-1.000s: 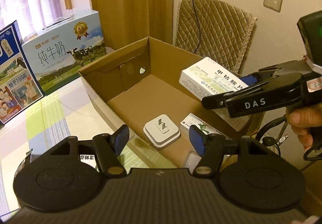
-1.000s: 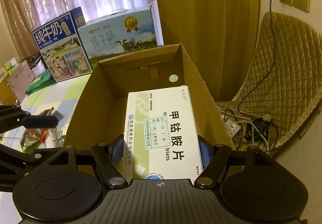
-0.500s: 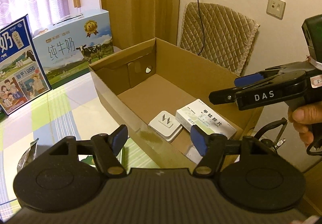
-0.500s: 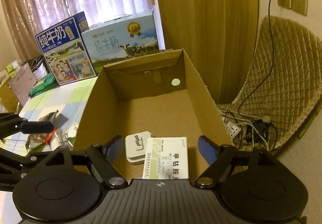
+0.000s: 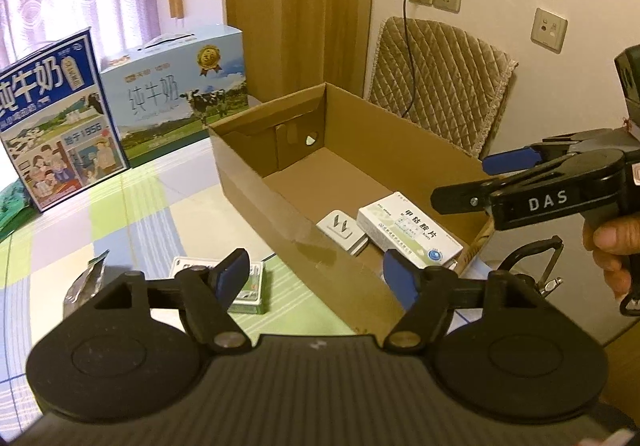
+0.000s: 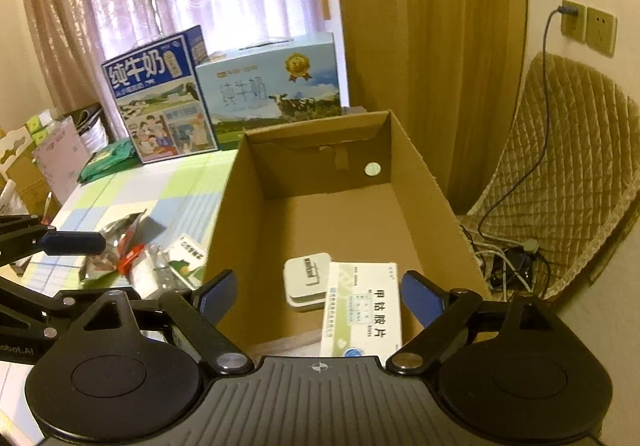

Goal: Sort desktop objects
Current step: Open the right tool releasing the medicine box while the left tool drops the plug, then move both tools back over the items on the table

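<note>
**Colour and Pattern Record**

The cardboard box is plain brown. Inside it, the medicine carton is white with a pale green band and dark lettering; the plug adapter is white. The tablecloth shows a check of green, pale blue, lilac and cream. One milk case is dark blue with a cartoon picture; the other milk case is light blue, bearing cows and a gold medal. Both grippers are black with blue fingertip pads. The chair cover is tan, diamond-quilted.
</note>
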